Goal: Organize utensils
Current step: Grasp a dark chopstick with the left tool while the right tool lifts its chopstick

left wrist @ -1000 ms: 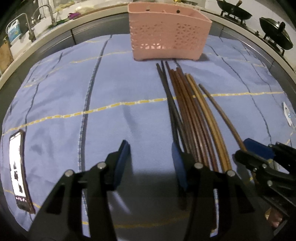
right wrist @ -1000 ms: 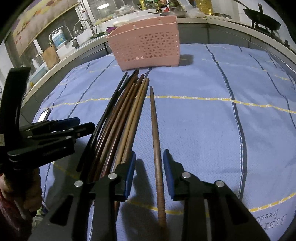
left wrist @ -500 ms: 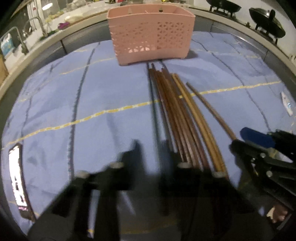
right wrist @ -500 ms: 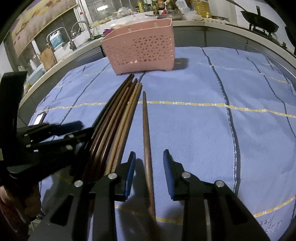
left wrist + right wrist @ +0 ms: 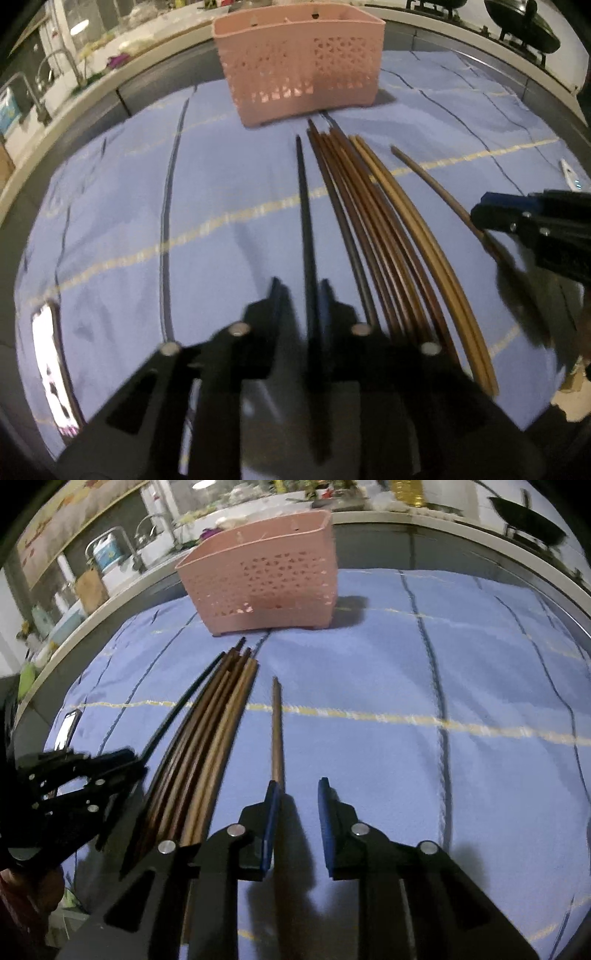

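A pink perforated basket stands at the far side of the blue cloth. Several brown chopsticks lie bundled, pointing at it. One black chopstick lies apart to their left. It runs between the jaws of my left gripper, close to the right pad; the jaws are opening and do not press it. A single brown chopstick lies right of the bundle. It passes between the closing jaws of my right gripper, beside the left pad, unpinched.
A phone lies on the cloth's left edge. The counter behind carries a sink with taps on the left and woks on the right. A small white object lies at the cloth's right edge.
The black chopstick now lies apart to the left of the bundle, between the left jaws, which closed and reopened narrower. The right gripper shifted right; its jaws narrowed around the brown chopstick.
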The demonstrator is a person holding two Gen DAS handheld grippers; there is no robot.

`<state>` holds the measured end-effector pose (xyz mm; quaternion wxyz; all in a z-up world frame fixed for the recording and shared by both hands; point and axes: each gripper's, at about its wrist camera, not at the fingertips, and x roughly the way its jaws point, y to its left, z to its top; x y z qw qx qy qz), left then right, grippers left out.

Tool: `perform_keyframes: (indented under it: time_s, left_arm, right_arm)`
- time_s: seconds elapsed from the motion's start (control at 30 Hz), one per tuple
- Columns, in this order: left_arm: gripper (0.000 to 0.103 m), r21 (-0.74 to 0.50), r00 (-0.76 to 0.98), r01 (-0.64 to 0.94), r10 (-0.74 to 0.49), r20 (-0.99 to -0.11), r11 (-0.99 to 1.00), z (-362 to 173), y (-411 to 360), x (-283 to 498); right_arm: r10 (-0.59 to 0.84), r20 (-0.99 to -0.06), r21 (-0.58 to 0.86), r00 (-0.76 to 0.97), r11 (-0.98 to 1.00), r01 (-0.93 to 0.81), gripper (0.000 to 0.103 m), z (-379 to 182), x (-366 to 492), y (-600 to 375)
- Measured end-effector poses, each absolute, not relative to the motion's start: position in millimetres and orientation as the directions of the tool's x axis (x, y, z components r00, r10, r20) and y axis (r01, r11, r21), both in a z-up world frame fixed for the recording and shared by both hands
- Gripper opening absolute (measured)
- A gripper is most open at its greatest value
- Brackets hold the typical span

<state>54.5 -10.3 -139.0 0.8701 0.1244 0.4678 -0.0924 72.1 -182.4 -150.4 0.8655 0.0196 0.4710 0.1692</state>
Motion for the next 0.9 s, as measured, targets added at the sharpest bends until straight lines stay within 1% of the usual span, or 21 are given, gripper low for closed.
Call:
perform_keyframes:
  time_s: [0.03, 0.07, 0.2, 0.23, 0.27, 0.3, 0.43, 0.5, 0.67, 0.77, 0.9]
  left_arm:
    - [0.033, 0.154, 0.557, 0.276, -0.028, -0.830, 0.949, -138.6, -13.9, 64.8]
    - [0.034, 0.166, 0.562, 0.280, -0.021, -0.827, 0.946, -138.1, -16.9, 74.0]
    - [0.033, 0.173, 0.571, 0.303, -0.034, -0.820, 0.937, -136.6, -25.5, 105.7]
    - [0.021, 0.153, 0.573, 0.314, -0.059, -0.817, 0.937, -136.8, -25.7, 113.3]
    - [0.013, 0.115, 0.563, 0.328, -0.096, -0.821, 0.938, -136.7, -24.9, 118.8]
    - [0.006, 0.074, 0.547, 0.336, -0.131, -0.827, 0.939, -136.2, -23.6, 124.2]
    - [0.004, -0.031, 0.513, 0.318, -0.199, -0.835, 0.947, -133.8, -13.8, 134.7]
    - [0.004, -0.103, 0.513, 0.313, -0.259, -0.818, 0.944, -126.0, -2.5, 130.3]
    - [0.004, -0.192, 0.571, 0.316, -0.348, -0.743, 0.929, -87.5, 16.4, 108.8]
    - [0.004, -0.226, 0.620, 0.336, -0.395, -0.678, 0.915, -52.9, 24.8, 92.5]
    - [0.004, -0.241, 0.698, 0.370, -0.439, -0.565, 0.897, 6.3, 34.8, 76.2]
  right_arm:
    - [0.305, -0.817, 0.181, 0.490, 0.941, -0.285, 0.024, -150.0, 80.4, -178.5]
    - [0.304, -0.823, 0.174, 0.479, 0.939, -0.297, 0.025, -150.1, 87.0, -174.6]
    - [0.276, -0.832, 0.108, 0.481, 0.931, -0.348, 0.025, -148.4, 111.9, -157.3]
    - [0.284, -0.832, 0.109, 0.477, 0.926, -0.361, 0.024, -148.3, 116.2, -154.4]
    - [0.287, -0.832, 0.100, 0.476, 0.920, -0.380, 0.011, -148.1, 120.9, -150.7]
    - [0.290, -0.829, 0.098, 0.477, 0.916, -0.388, 0.006, -148.4, 123.7, -149.8]
    - [0.367, -0.810, 0.202, 0.457, 0.907, -0.371, 0.006, -146.3, 130.3, -160.0]
    - [0.407, -0.773, 0.241, 0.486, 0.898, -0.368, 0.006, -136.8, 123.1, -167.6]
    - [0.471, -0.651, 0.271, 0.595, 0.877, -0.398, 0.006, -101.4, 94.1, -180.8]
    - [0.499, -0.558, 0.276, 0.663, 0.865, -0.419, 0.006, -71.3, 79.2, -186.7]
    - [0.526, -0.441, 0.281, 0.727, 0.851, -0.444, 0.006, -26.1, 76.0, -190.0]
